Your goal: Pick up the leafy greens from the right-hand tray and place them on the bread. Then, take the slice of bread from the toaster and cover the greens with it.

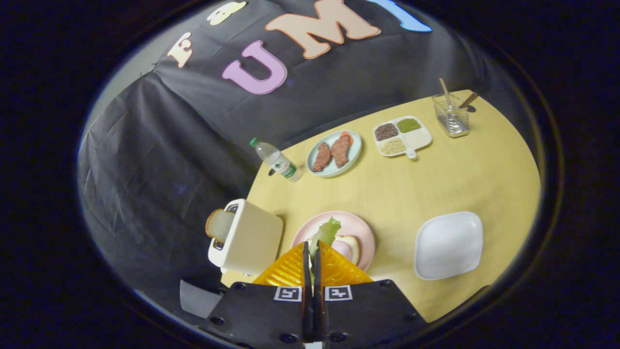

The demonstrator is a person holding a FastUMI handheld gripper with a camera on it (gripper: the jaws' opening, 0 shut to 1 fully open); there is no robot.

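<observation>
My gripper (312,249) is shut on a piece of leafy greens (326,232), which sticks up from between the two fingertips. It hangs over a pink plate (361,228) that holds a slice of bread (349,246), partly hidden behind the fingers. To the left of the plate stands a white toaster (248,238) with a second slice of bread (219,225) poking out of its slot. To the right of the plate lies an empty white square tray (449,245).
Farther back on the yellow table (436,184) are a plastic water bottle (277,161), a pale green plate with meat slices (335,152), a white divided dish of grains (402,136) and a wire holder with utensils (451,115).
</observation>
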